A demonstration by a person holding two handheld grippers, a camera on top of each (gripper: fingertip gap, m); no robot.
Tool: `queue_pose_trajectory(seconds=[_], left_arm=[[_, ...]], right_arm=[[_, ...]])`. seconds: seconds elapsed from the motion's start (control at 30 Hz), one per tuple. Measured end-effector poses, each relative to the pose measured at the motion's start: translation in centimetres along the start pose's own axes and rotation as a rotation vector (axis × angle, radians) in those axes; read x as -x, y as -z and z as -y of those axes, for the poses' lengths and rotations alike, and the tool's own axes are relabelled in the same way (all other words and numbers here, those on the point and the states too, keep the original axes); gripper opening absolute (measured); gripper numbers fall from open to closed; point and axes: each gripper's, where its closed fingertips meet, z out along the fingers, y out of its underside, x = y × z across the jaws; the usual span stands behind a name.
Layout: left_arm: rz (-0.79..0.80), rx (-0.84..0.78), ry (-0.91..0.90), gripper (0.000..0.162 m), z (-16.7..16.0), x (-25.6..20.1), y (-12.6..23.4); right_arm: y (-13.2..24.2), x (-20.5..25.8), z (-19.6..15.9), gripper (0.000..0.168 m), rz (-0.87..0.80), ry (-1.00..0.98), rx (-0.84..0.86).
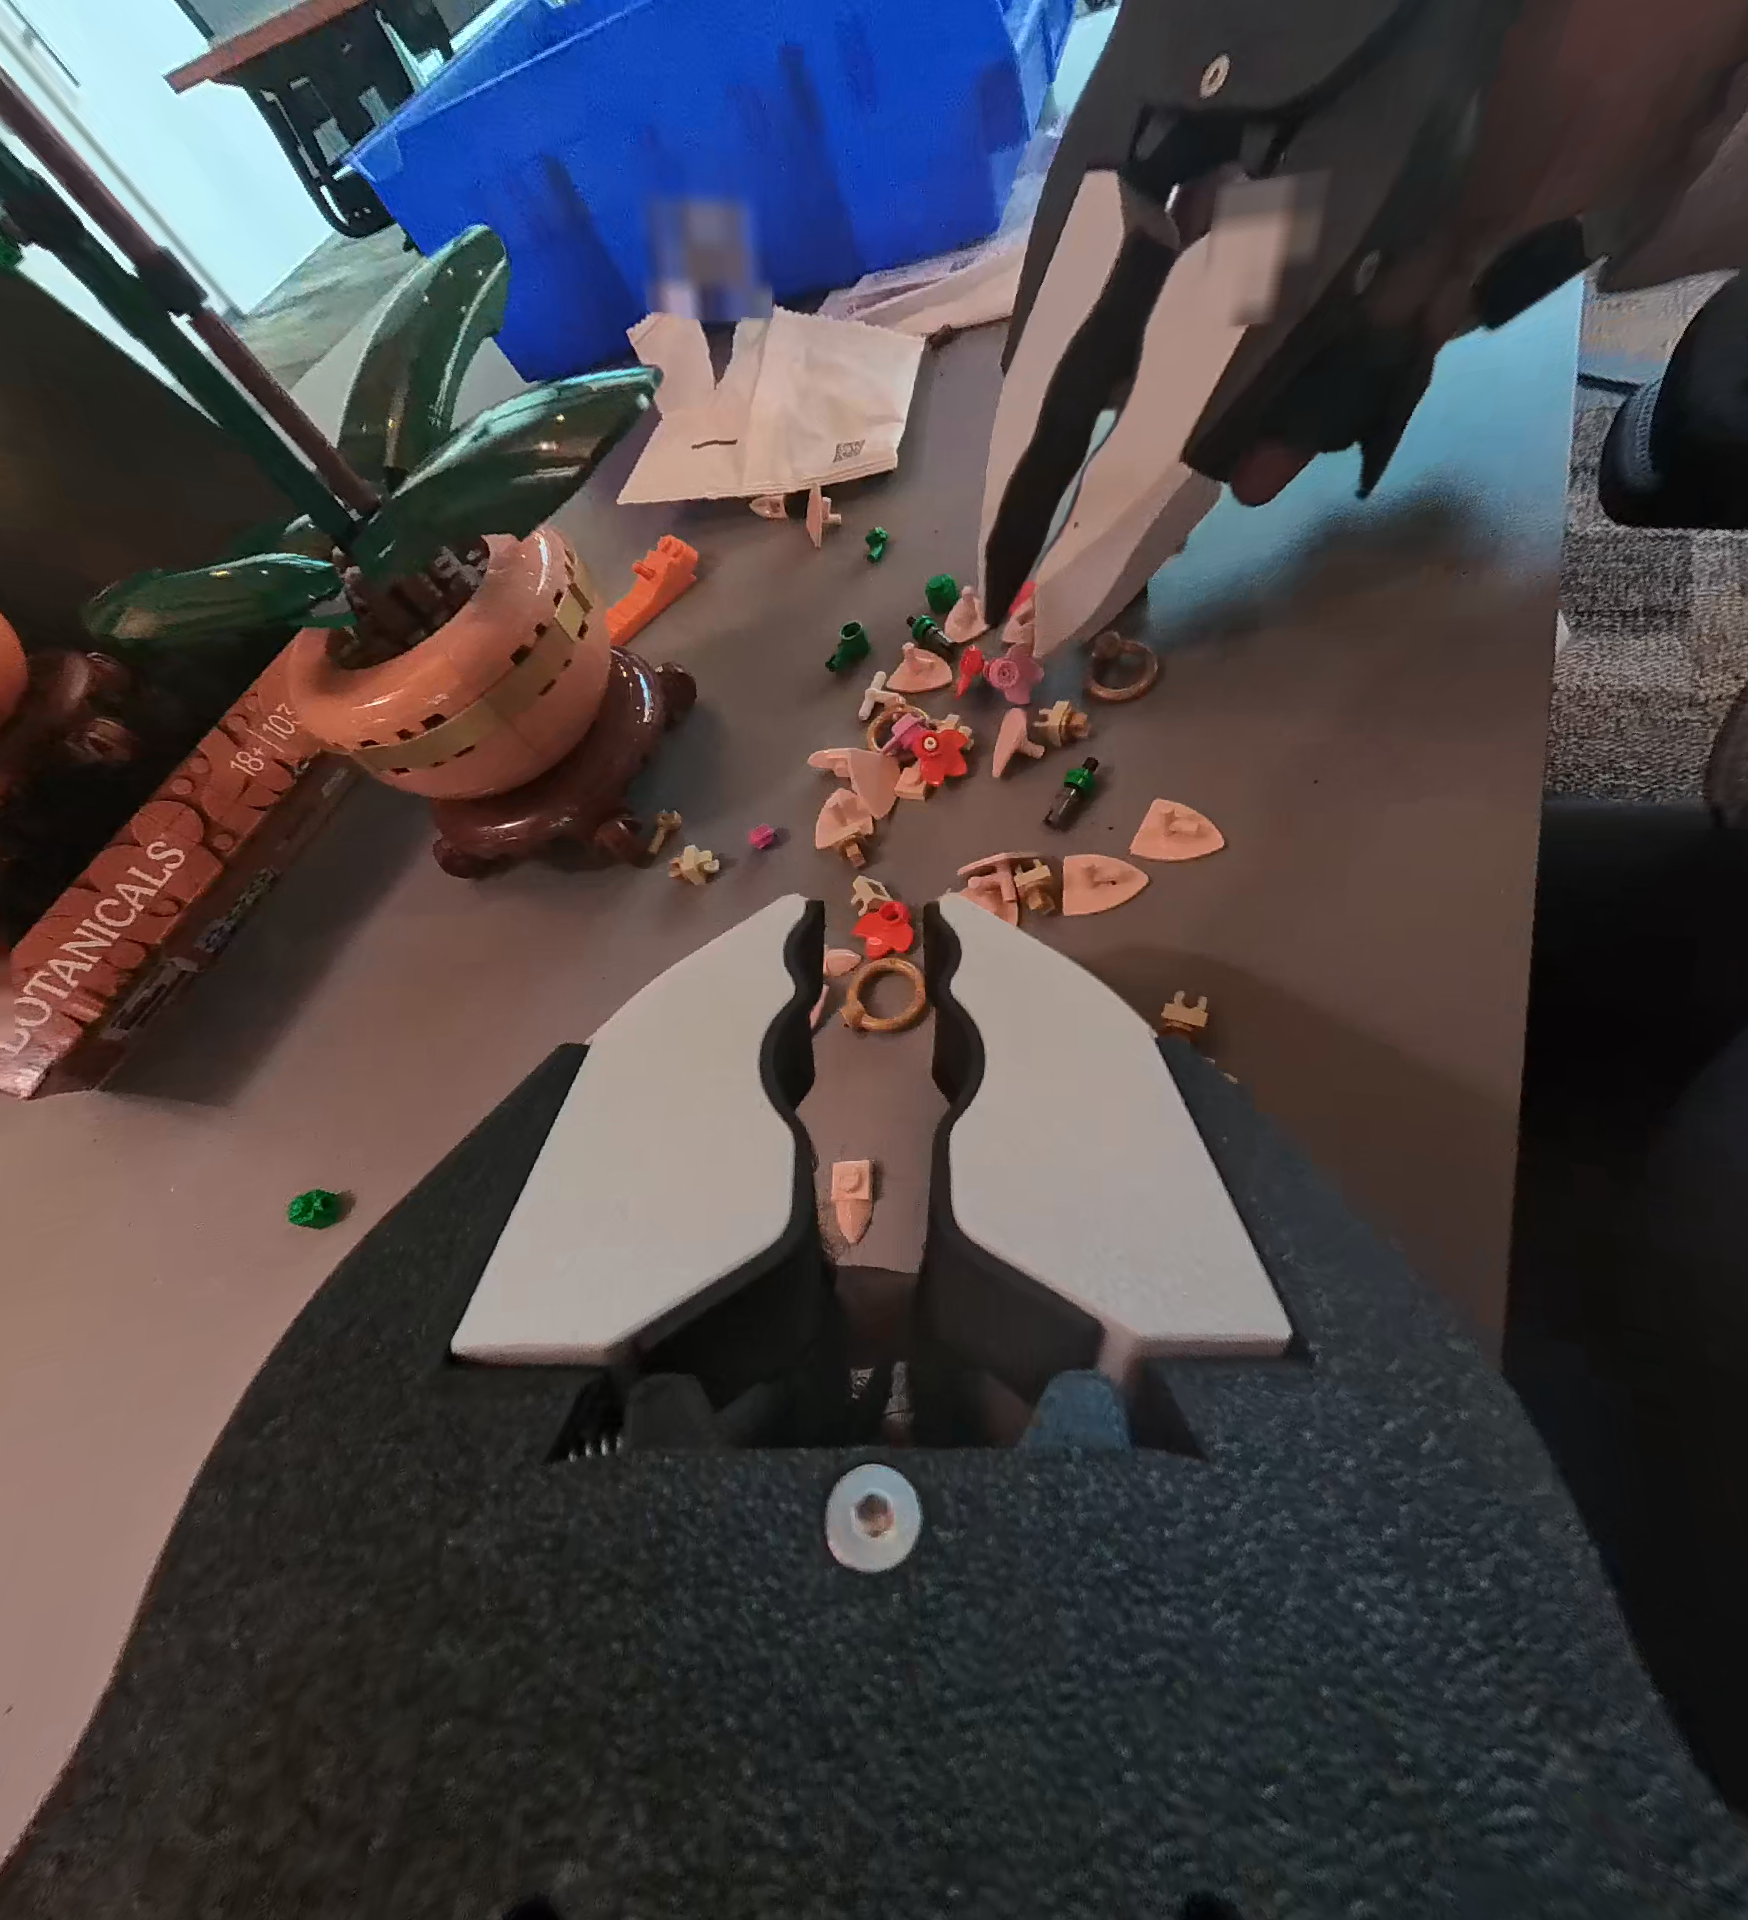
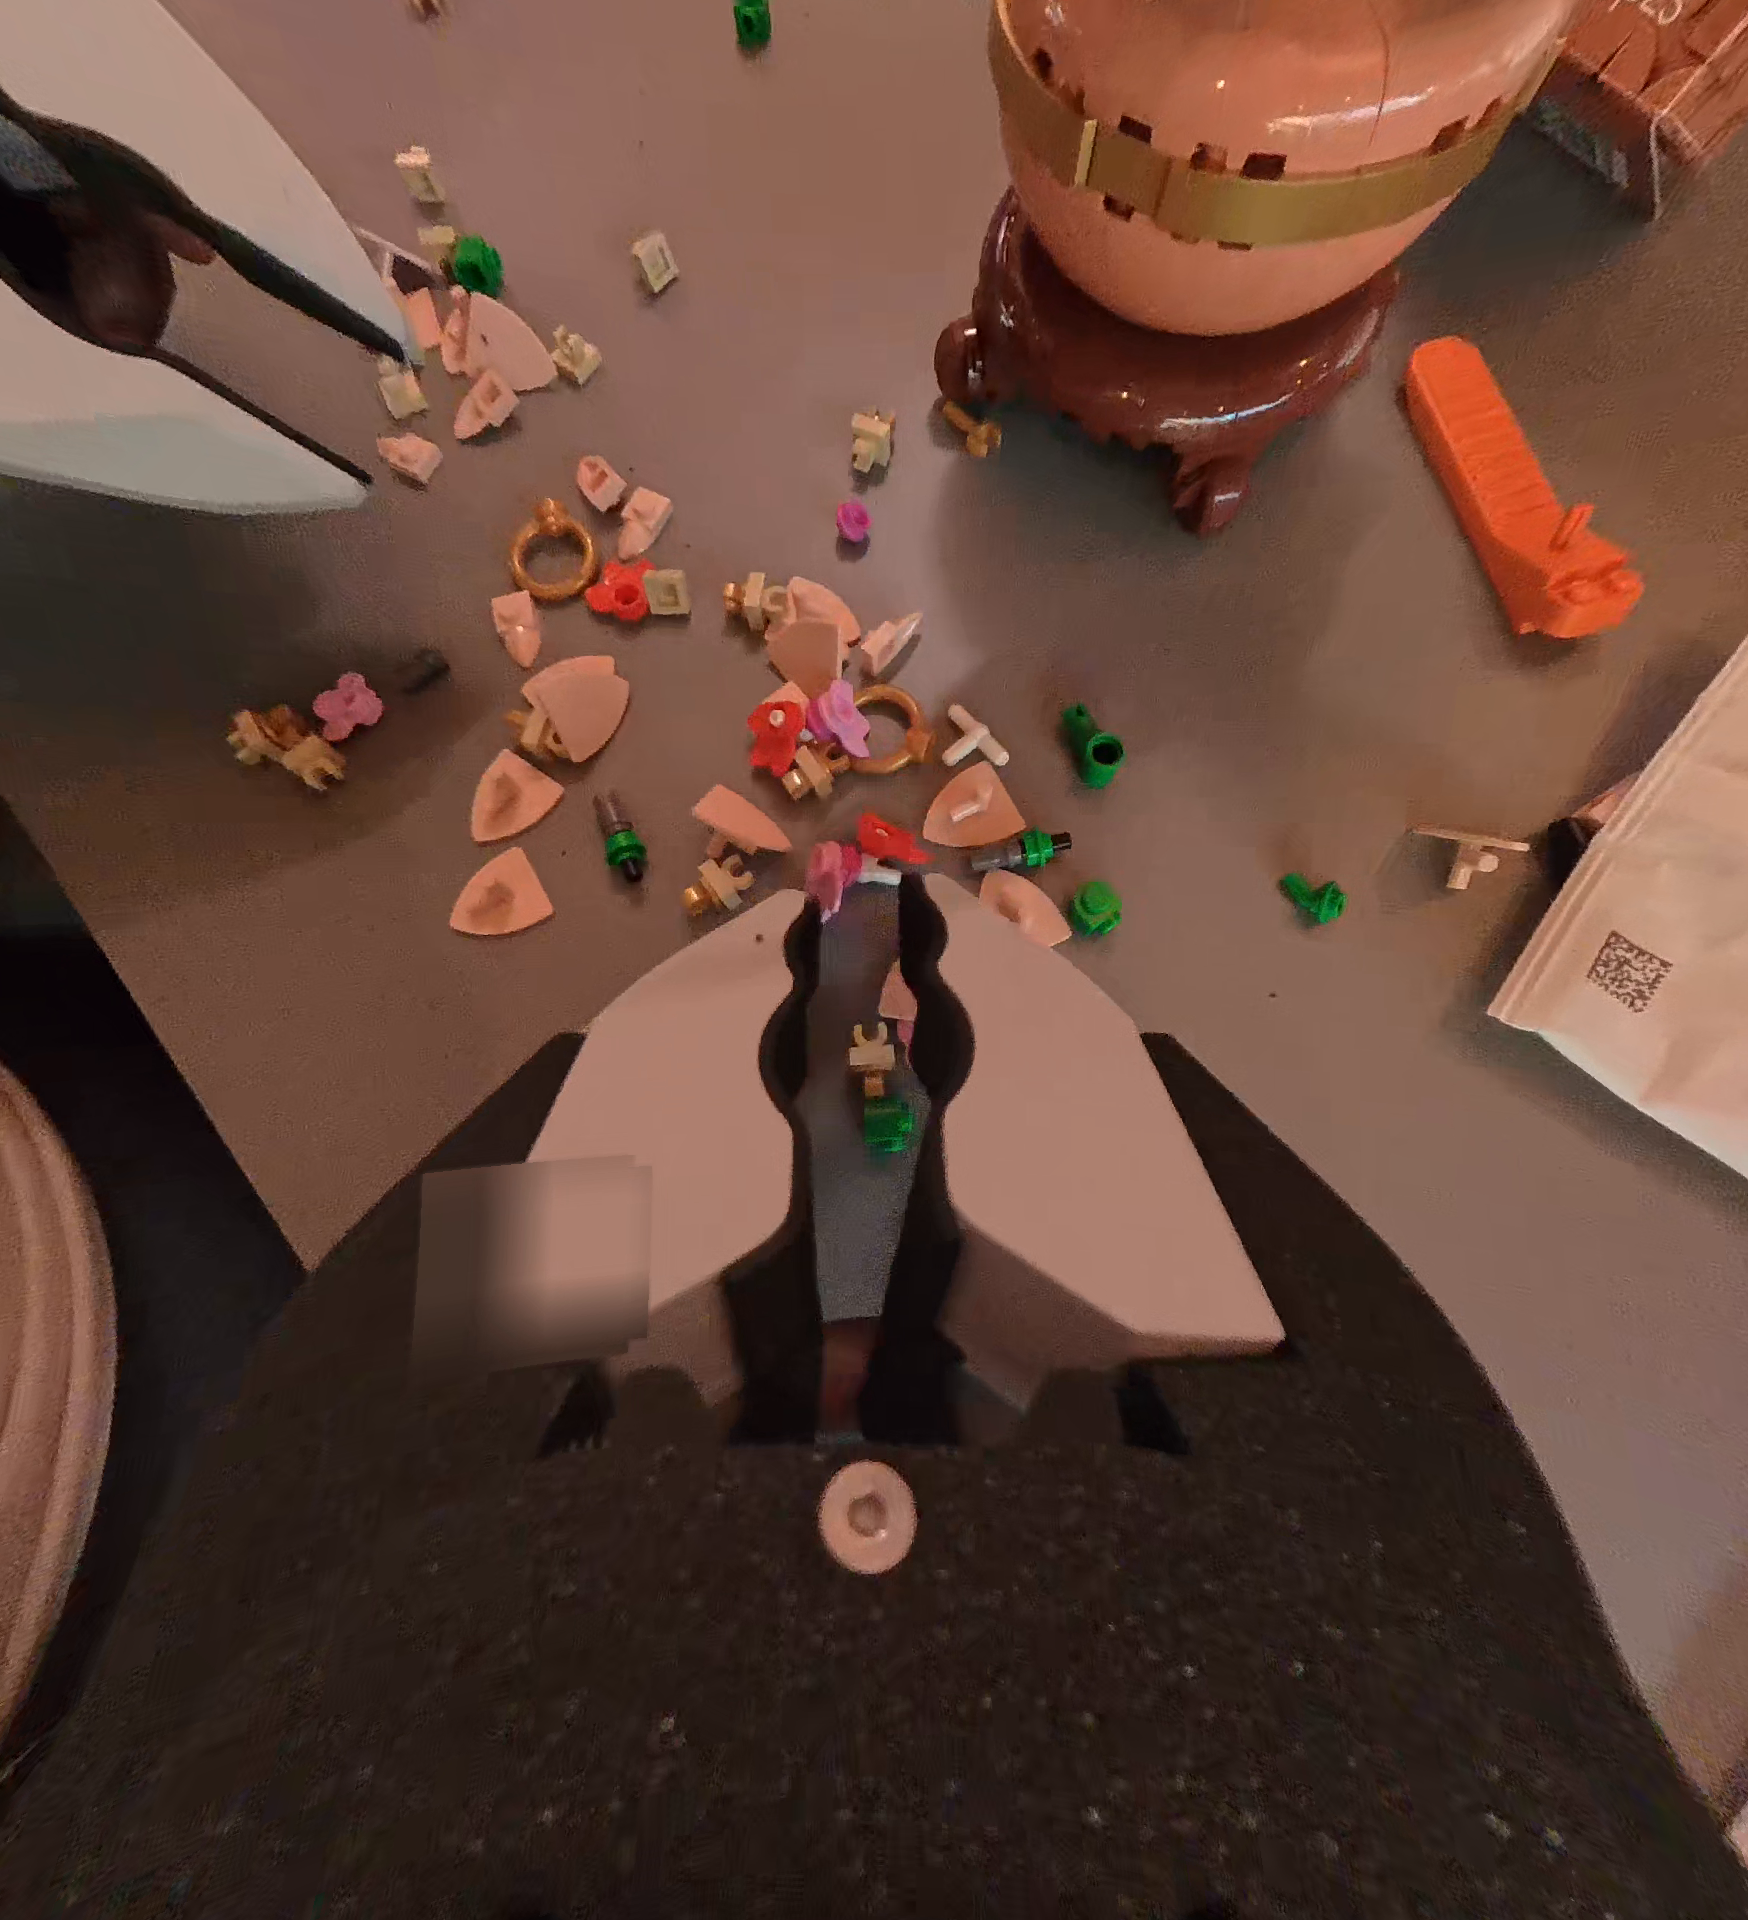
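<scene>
Left claw: jaws parted by a narrow gap, gripping nothing. It hovers low over the tabletop, tips either side of a red flower piece, with a gold ring and a small pale petal lying on the surface between the fingers.

Right claw: jaws nearly together at the tips. A pink flower piece and a red one sit right at the tips (cannot tell whether either is pinched or merely touched). A tan clip and green stud lie below, between the fingers.

Around them: scattered pale petals, gold rings and green studs; a brick-built plant pot on a brown stand; an orange separator tool; white paper bags; a blue bin behind.
</scene>
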Motion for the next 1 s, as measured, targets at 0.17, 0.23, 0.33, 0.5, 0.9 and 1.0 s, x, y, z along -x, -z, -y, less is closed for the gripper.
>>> queue_pose_trajectory(seconds=[0.17,0.23,0.33,0.5,0.9,1.0], left_arm=[[0.005,0.003,-0.003,0.019,-0.1,0.1,0.0],[0.004,0.006,-0.004,0.019,-0.2,-0.1,0.0],[0.04,-0.02,0.025,0.022,0.1,0.4,0.0],[0.032,-0.19,0.407,0.02,2.3,2.1,0.0],[-0.197,-0.325,0.763,0.02,4.7,0.4,-1.5],[-0.236,-0.356,0.788,0.013,5.1,0.1,-1.1]], right_arm=[[-0.5,0.3,-0.1,0.023,-0.008,-0.024,0.07],[-1.1,0.4,-0.2,0.015,-0.039,-0.024,0.085],[-1.4,0.4,0.3,0.003,-0.066,0.016,0.04],[0.3,0.8,3.7,0.001,-0.167,0.325,-0.181],[1.0,4.9,7.6,0.001,-0.528,1.143,-0.157],[1.3,5.2,7.9,0.001,-0.551,1.159,-0.174]])
